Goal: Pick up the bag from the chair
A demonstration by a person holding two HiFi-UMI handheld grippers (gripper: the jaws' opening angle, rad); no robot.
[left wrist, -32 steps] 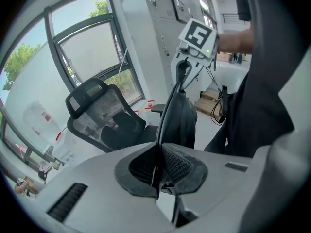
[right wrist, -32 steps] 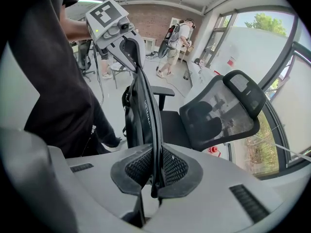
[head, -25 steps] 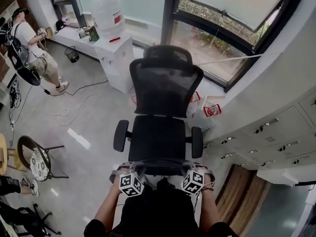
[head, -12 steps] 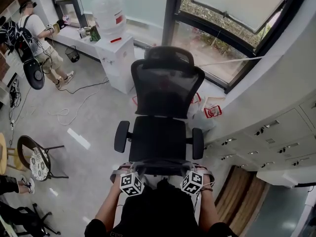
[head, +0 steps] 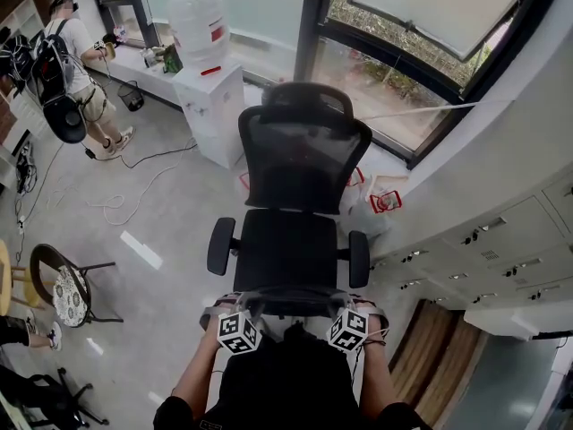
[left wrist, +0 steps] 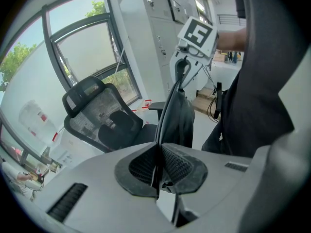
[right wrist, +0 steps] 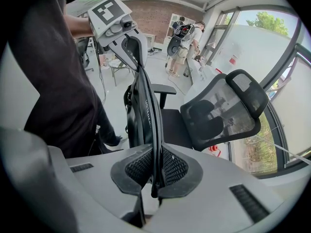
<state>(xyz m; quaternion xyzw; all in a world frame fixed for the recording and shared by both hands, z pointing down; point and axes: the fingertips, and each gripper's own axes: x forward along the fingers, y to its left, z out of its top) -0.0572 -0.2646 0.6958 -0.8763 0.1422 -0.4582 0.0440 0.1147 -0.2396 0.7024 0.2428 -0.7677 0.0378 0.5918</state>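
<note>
The left gripper's (left wrist: pixel 158 152) jaws were pinched together on a thin black strap (left wrist: pixel 170 98), and the right gripper's (right wrist: pixel 155 152) jaws were clamped on the same strap at its other end. The strap ran straight from one gripper to the other, across the person's front. The black bag (right wrist: pixel 134 111) hung down from it, seen edge-on from both gripper views, its top edge along the strap and its body pointing at the floor. It was off the office chair (head: pixel 288 249), just before the seat's front edge, close to the person's dark shirt (head: pixel 286 388). The seat lay bare. A water dispenser (head: pixel 210 106) stood beyond, by the window.
</note>
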